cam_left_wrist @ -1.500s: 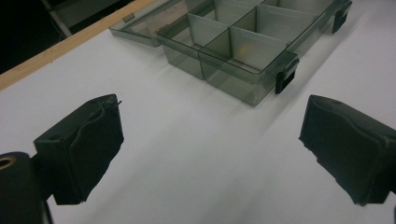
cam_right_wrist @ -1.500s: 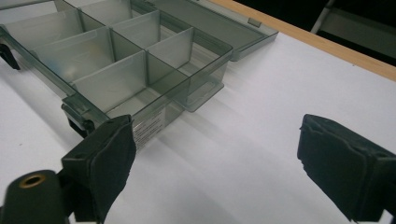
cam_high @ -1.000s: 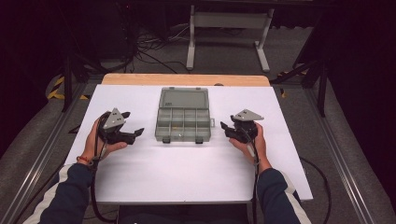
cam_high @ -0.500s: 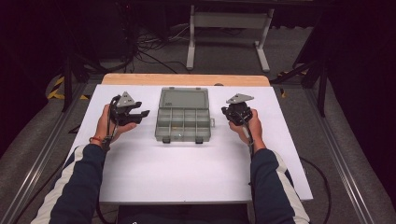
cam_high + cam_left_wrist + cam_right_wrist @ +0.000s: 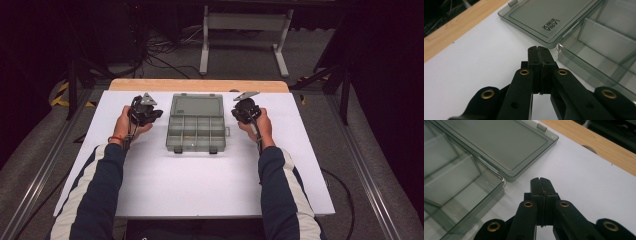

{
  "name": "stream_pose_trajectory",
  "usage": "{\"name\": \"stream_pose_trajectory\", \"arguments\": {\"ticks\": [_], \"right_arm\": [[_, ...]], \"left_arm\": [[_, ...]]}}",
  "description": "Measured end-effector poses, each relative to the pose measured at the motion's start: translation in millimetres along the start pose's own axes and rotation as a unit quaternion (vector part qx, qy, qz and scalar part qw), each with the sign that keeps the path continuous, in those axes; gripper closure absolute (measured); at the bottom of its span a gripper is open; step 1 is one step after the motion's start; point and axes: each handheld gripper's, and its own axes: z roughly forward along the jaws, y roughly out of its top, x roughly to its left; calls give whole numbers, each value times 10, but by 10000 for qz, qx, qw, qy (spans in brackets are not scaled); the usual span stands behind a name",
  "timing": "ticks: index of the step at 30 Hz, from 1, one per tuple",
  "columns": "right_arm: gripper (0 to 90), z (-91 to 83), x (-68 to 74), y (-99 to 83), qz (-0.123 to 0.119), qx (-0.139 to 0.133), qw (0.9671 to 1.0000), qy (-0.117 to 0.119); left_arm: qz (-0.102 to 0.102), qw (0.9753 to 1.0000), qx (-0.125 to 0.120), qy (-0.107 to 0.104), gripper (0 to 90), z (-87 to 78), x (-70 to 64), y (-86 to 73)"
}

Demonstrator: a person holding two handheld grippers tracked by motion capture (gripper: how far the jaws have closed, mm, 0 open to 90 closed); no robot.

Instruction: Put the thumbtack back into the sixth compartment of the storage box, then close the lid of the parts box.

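Between my two grippers: the open organizer box [image 5: 196, 125], lid [image 5: 546, 20] laid flat behind the tray. My left gripper [image 5: 539, 50] and right gripper [image 5: 541, 181] sit just beside its hinge corners, jaws pressed together, empty, not touching it.

Even overhead light brightens the white desk [image 5: 200, 190] against dark surroundings — shadows faint, high view slightly soft, both close views sharp.

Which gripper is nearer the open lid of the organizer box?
Right, narrowly. The right gripper sits just off the lid's right edge; the left gripper is a little farther off its left edge. Both jaws are shut, touching nothing.
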Motion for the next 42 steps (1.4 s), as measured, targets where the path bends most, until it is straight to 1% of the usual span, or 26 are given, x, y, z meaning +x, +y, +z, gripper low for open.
{"name": "stream_pose_trajectory", "arguments": {"ticks": [1, 2, 4, 5, 7, 8, 11, 13, 14, 15, 16, 17, 18, 20, 22, 24, 27, 28, 31, 32, 34, 35, 37, 38, 40, 42], "right_arm": [[900, 20, 4, 5, -14, 24, 10000, 11], [900, 41, 9, 10, -22, 46, 10000, 13], [900, 114, 27, 28, -52, 97, 9999, 43], [900, 140, 33, 34, -74, 152, 9999, 34], [900, 207, 47, 41, -184, 304, 9994, -22], [900, 249, 42, 41, -144, 374, 9992, -5], [900, 315, 22, 40, -98, 438, 9990, 0], [900, 354, 10, 33, -99, 486, 9988, 20], [900, 376, 7, 28, -113, 521, 9986, 23], [900, 400, 4, 22, -110, 575, 9983, 8], [900, 405, -4, 23, -98, 550, 9984, 11], [900, 414, -13, 28, -67, 537, 9985, 28], [900, 421, -12, 34, -83, 536, 9985, 27], [900, 436, -8, 43, -163, 536, 9984, 80], [900, 444, -16, 56, -169, 560, 9982, 130], [900, 448, -16, 59, -185, 554, 9981, 177], [900, 455, -5, 78, -303, 581, 9974, 293], [900, 456, -3, 84, -344, 603, 9972, 295], [900, 474, -5, 113, -443, 640, 9963, 374], [900, 483, 0, 124, -464, 651, 9961, 378], [900, 495, 0, 137, -531, 656, 9956, 400], [900, 499, -19, 143, -538, 657, 9953, 457], [900, 515, -53, 137, -451, 579, 9957, 561], [900, 515, -53, 137, -451, 579, 9957, 561], [900, 521, -81, 138, -416, 571, 9953, 659], [900, 534, -106, 142, -364, 544, 9956, 674]], "left_arm": [[-2, 10000, 13, -13, 893, 22, 5, 4], [-55, 10000, 56, -56, 894, 57, 4, 9], [-71, 9999, 128, -51, 894, 111, 12, 15], [-92, 9998, 177, -95, 894, 136, 20, 17], [-88, 9996, 273, -51, 894, 188, 20, 19], [-118, 9995, 296, -47, 894, 203, 20, 18], [-159, 9992, 370, -57, 894, 268, 27, -5], [-218, 9990, 399, -15, 894, 307, 30, -25], [-198, 9986, 496, -9, 893, 330, 34, -33], [-212, 9986, 484, -5, 892, 345, 37, -39], [-273, 9988, 416, 5, 892, 355, 48, -42], [-274, 9988, 413, 0, 891, 361, 53, -40], [-242, 9988, 427, 9, 891, 364, 60, -35], [-312, 9985, 439, -59, 890, 383, 78, -15], [-300, 9984, 478, -62, 890, 399, 83, 9], [-174, 9982, 575, -48, 890, 425, 74, 58], [12, 9979, 645, 2, 891, 445, 46, 98], [54, 9979, 649, 21, 891, 454, 39, 107], [-22, 9979, 637, -65, 891, 471, 61, 120], [-34, 9982, 600, -54, 890, 485, 60, 126], [-45, 9981, 610, -16, 892, 500, 56, 142], [-51, 9980, 636, -45, 892, 503, 65, 149], [-91, 9980, 616, -78, 893, 513, 79, 153], [-100, 9981, 609, -87, 893, 517, 82, 155], [-110, 9982, 577, -76, 893, 531, 91, 157], [-132, 9983, 565, -68, 893, 541, 99, 164]]}}
